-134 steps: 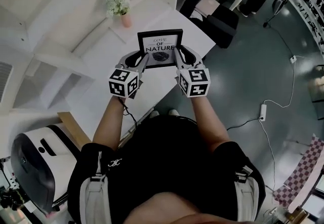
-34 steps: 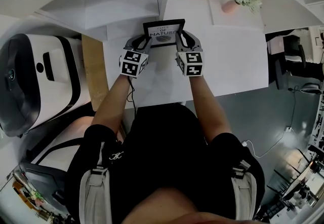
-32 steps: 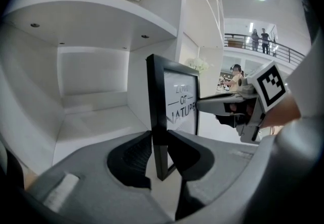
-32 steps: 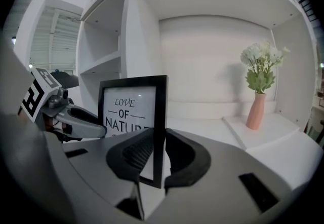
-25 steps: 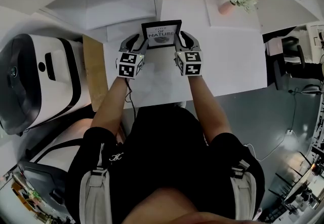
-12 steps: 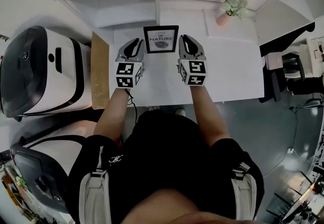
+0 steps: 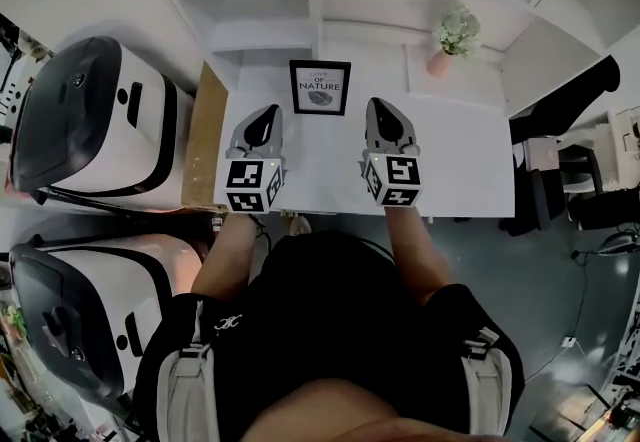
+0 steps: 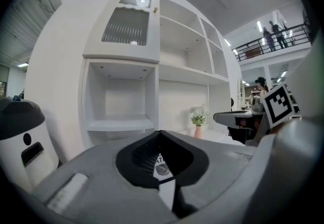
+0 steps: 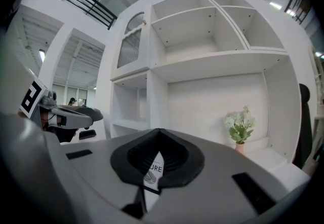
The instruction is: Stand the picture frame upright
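The black picture frame (image 7: 320, 87) with a leaf print stands upright near the back of the white table (image 7: 460, 150), free of both grippers. My left gripper (image 7: 266, 114) hangs in front of it to the left and my right gripper (image 7: 382, 108) to the right, both raised above the table and apart from the frame. The jaws of both have just been closing and now meet with nothing between them. In the left gripper view a strip of the frame (image 8: 161, 166) shows through the notch of the shut left gripper (image 8: 160, 133). The right gripper view shows the frame (image 9: 151, 173) behind the shut right gripper (image 9: 159, 131).
A pink vase of pale flowers (image 7: 451, 36) stands at the table's back right. White shelving (image 7: 262, 2) rises behind the table. A wooden board (image 7: 205, 135) lines the table's left side, with two large white-and-black machines (image 7: 90, 120) beyond. A dark chair (image 7: 560, 105) is at the right.
Both grippers have let go of the frame's sides, drawn back toward the person and risen, and their jaws have shut. The frame stays standing upright on its own.
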